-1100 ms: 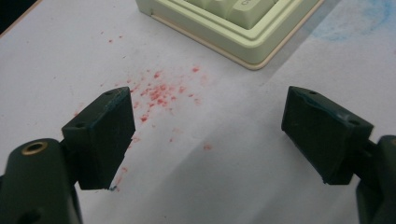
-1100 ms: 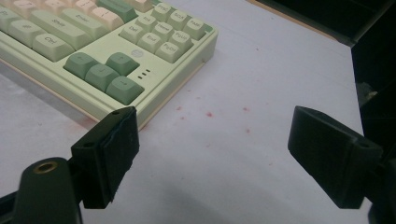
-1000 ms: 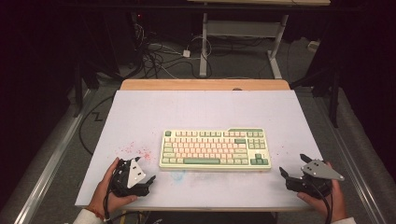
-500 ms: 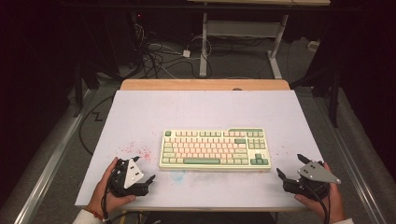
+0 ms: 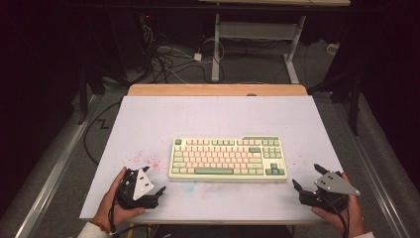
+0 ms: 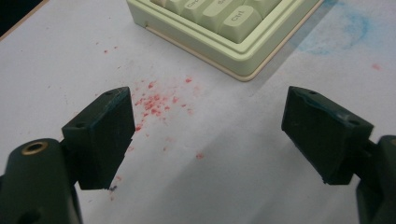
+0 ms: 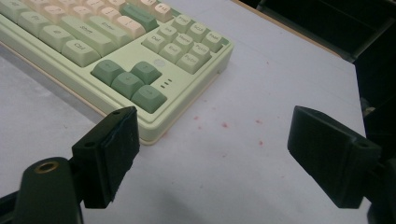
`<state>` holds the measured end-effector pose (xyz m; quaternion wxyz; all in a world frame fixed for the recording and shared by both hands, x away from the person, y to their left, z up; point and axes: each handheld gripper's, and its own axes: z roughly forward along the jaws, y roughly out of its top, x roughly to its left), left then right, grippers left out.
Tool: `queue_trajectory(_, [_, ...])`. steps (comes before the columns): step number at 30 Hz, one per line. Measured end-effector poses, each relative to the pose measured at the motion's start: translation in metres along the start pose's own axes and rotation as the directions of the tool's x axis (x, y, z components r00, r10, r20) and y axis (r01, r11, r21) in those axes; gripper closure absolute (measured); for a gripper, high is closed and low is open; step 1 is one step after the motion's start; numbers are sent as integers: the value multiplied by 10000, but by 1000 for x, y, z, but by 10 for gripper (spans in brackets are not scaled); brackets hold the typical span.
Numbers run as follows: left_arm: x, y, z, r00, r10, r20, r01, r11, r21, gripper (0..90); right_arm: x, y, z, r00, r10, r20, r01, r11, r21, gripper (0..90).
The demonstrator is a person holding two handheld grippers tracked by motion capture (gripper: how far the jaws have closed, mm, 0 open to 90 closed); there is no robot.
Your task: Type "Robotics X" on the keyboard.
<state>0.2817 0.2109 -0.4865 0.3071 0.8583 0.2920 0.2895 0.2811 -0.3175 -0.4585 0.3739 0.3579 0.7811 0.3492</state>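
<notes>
A pale green keyboard [image 5: 228, 157] with cream and dark green keys lies flat in the middle of the white table top [image 5: 218, 119]. My left gripper [image 5: 154, 181] rests near the front edge, left of the keyboard, held in a hand. Its jaws stand wide open over bare table, and the keyboard's near left corner [image 6: 219, 32] is just ahead in the left gripper view. My right gripper [image 5: 306, 176] sits off the keyboard's front right corner, also open and holding nothing. In the right gripper view the arrow-key corner [image 7: 135, 84] lies ahead and to the left.
Red specks [image 6: 159, 100] and a blue smudge [image 6: 345, 28] stain the table near the keyboard's left corner. A wooden strip [image 5: 218, 90] edges the table's far side. Cables [image 5: 173, 59] and a desk frame [image 5: 257, 34] lie on the dark floor beyond.
The right gripper has edged slightly left toward the keyboard. The left gripper and the keyboard stay where they were.
</notes>
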Motion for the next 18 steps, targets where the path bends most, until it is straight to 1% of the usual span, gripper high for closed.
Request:
queue_trajectory(11, [1,2,2,10000,-29,57,29,10000,-26,165,1,0,2,10000,-49,-2,49,10000,44,169])
queue_trajectory(18, [0,5,5,9999,34,125,-34,10000,15,165,2,-1,2,9999,-131,15,131,9999,81,169])
